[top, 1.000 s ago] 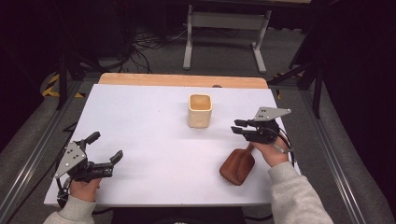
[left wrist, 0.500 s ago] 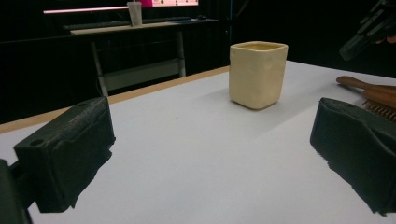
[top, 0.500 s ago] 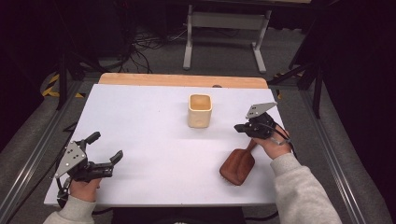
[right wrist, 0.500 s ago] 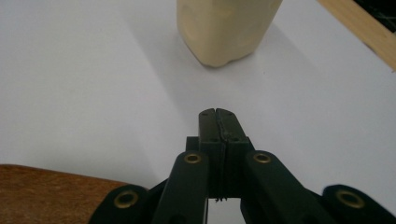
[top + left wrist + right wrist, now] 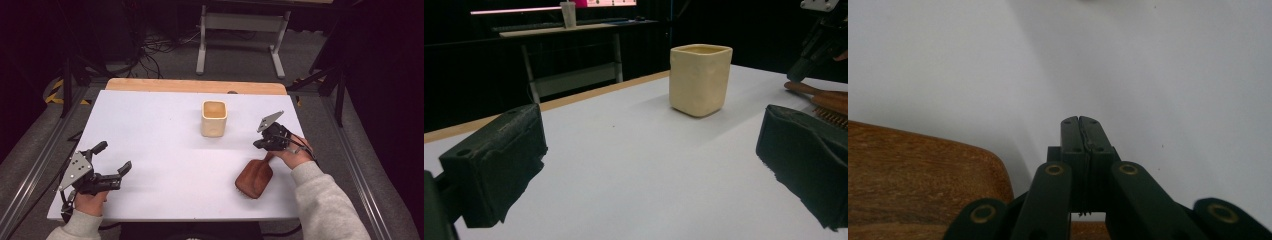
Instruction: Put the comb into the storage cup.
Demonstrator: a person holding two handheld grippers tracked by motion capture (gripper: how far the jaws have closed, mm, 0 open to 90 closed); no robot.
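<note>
Jaws of the right gripper [image 5: 1080,122] have just been closing and now meet on nothing, lowered beside the wooden brush [image 5: 255,178] (handle near the cup [image 5: 214,118]). Left gripper [image 5: 112,167] gapes empty; pickup not begun.

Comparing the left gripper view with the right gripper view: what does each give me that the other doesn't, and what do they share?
Left gripper view: the cream cup upright, the left gripper wide open, the right gripper by the handle of the wooden brush. Right gripper view: the right gripper's jaws shut flush, nothing between them, beside the brush's back. Shared: the brush and the white table.
</note>
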